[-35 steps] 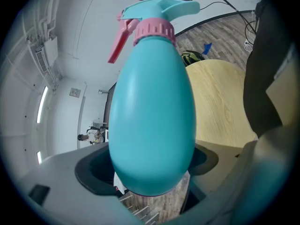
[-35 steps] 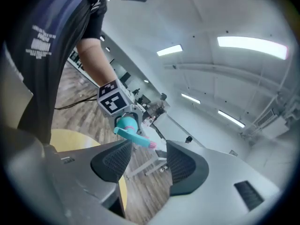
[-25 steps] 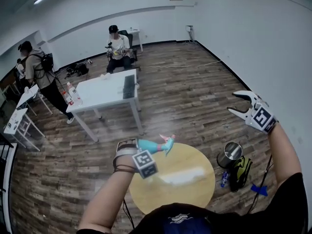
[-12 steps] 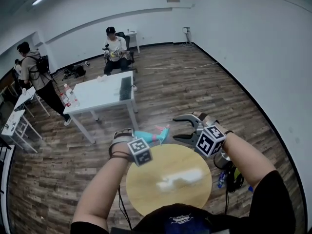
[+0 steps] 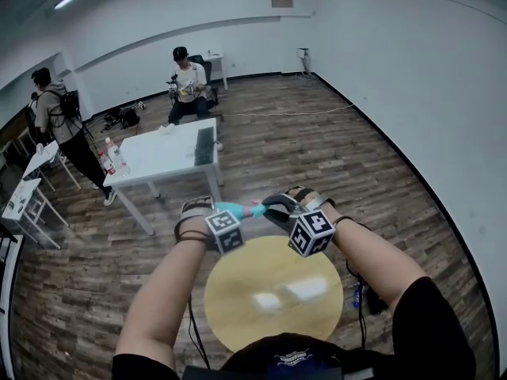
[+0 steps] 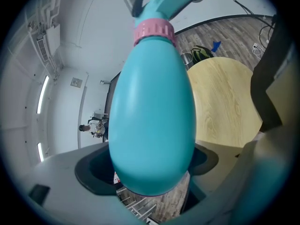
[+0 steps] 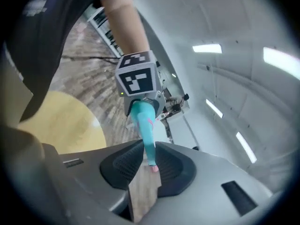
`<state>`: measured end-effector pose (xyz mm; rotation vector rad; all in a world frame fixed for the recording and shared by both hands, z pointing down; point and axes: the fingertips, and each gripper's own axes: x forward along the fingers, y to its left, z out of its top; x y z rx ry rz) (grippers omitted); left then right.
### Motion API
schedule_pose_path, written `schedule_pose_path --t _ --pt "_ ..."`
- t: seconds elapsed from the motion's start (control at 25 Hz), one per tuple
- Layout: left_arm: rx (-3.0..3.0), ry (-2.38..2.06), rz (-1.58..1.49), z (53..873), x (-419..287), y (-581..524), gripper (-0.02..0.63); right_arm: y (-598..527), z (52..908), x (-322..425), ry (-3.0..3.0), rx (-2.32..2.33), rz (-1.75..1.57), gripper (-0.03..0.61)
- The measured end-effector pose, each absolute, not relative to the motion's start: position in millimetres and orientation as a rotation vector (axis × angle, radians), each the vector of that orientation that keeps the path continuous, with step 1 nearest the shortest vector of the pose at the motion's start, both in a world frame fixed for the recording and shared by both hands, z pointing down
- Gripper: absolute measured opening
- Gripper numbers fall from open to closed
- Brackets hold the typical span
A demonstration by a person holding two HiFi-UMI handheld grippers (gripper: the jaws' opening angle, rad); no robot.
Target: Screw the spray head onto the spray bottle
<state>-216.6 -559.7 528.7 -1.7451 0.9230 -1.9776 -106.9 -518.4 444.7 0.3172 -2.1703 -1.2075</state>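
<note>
Tongs on your left (image 5: 211, 209) clamp the belly of the teal spray bottle (image 6: 152, 116), held level in the air by the far edge of the round desk (image 5: 273, 291). Your right tongs (image 7: 150, 165) are closing on the spray head (image 7: 149, 144), which sits at the bottle's pink collar (image 6: 153, 30) and lies between their pads.
</note>
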Motion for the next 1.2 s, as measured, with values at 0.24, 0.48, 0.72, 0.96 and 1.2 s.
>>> schedule_pose_path --t 0.24,0.48,0.72,0.96,1.2 --pt "-1.442 1.009 -1.993 510.2 -234.2 -572.1 0.456 -521.9 459.8 -110.2 -2.589 0.214 0.144 0.084" --pt "-1.351 1.055 -1.984 493.5 -237.7 -565.2 0.456 -519.1 448.1 -113.2 -2.632 0.100 1.115 0.084" --pt "-1.517 1.043 -1.920 518.5 -242.1 -577.4 0.456 -497.5 422.2 -118.7 -2.789 0.109 0.312 0.403" --pt "-1.601 0.977 -1.941 526.2 -242.5 -573.6 0.456 -513.6 451.7 -98.3 -2.221 0.248 -1.076 0.396" --pt "-1.639 0.931 -1.930 531.4 -233.3 -568.1 0.456 -499.8 470.5 -119.2 -1.832 0.166 -1.588 0.376"
